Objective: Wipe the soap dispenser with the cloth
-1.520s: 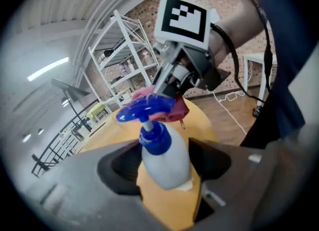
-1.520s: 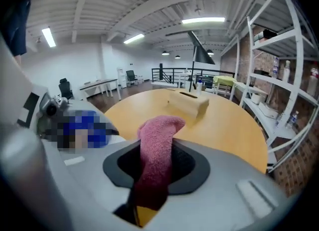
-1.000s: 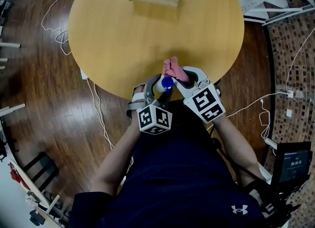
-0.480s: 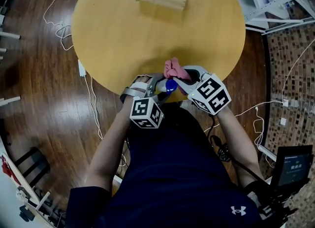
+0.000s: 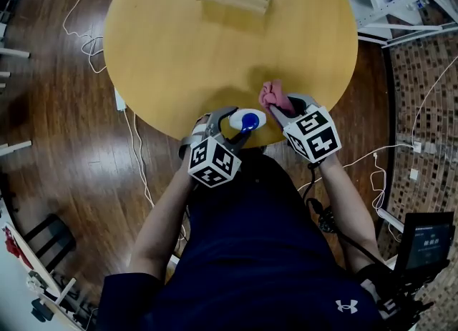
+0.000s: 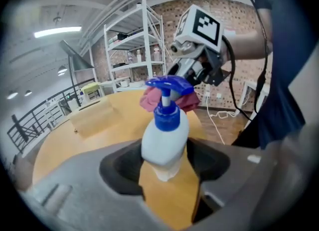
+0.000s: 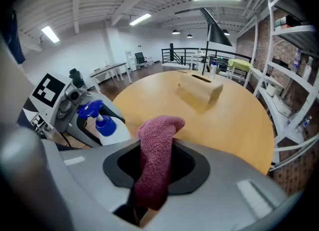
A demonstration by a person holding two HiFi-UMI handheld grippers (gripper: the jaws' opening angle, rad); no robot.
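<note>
Head view, right gripper (image 5: 278, 111) clamping cloth (image 5: 270, 94), pulled off dispenser (image 5: 251, 119), left gripper (image 5: 237, 124) fingers tightening on it

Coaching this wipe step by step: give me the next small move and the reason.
Probably swing the right gripper leftward until the cloth touches the soap dispenser. The cloth is clamped but hangs apart from it, to its right in the head view, while the left gripper, whose jaws have just been closing, grips the dispenser's body.

A round wooden desk (image 5: 179, 43) stands on a dark plank floor (image 5: 57, 108); white shelving (image 6: 134, 50) lines a brick wall (image 6: 229, 13).
</note>
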